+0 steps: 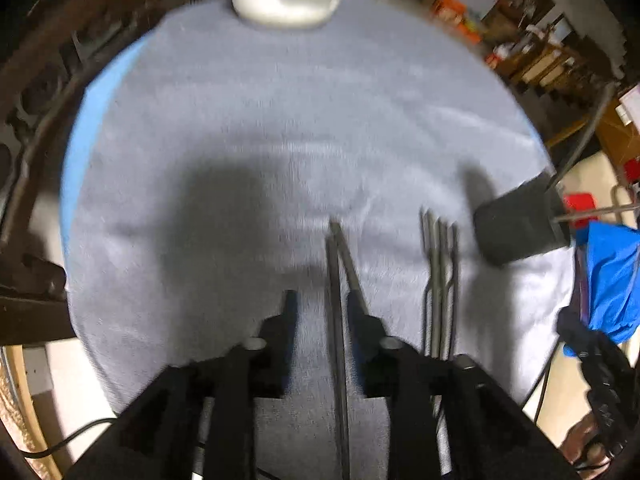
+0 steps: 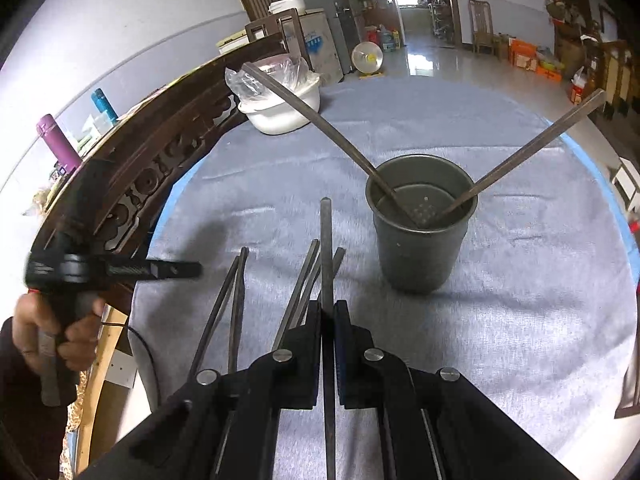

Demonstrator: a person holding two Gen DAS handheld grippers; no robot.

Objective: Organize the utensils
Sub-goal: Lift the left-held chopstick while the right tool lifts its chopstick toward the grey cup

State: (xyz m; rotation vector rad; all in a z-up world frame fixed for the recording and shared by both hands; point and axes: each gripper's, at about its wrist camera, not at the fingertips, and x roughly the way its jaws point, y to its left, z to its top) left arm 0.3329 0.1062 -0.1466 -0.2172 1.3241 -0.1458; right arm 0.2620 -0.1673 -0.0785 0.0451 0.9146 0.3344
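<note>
In the right wrist view my right gripper [image 2: 328, 309] is shut on one grey metal chopstick [image 2: 326, 240], which points toward the dark metal cup [image 2: 418, 256]. Two chopsticks [image 2: 312, 120] lean inside that cup. A loose pair [image 2: 234, 300] and several more [image 2: 304, 280] lie on the grey towel [image 2: 500, 320]. The blurred left wrist view shows my left gripper [image 1: 324, 312] open, its fingers apart over a pair of chopsticks [image 1: 335, 264] that lies on the towel close to the right finger [image 1: 360, 316]. Another bunch [image 1: 440, 264] and the cup [image 1: 516, 228] are to its right.
A white bowl [image 2: 280, 112] with a plastic bag stands at the table's far side. A dark carved wooden rail [image 2: 160, 160] runs along the left edge. A person's hand [image 2: 60, 332] holds the left gripper [image 2: 188, 270] at the left. A blue cloth [image 1: 612, 276] hangs at the right.
</note>
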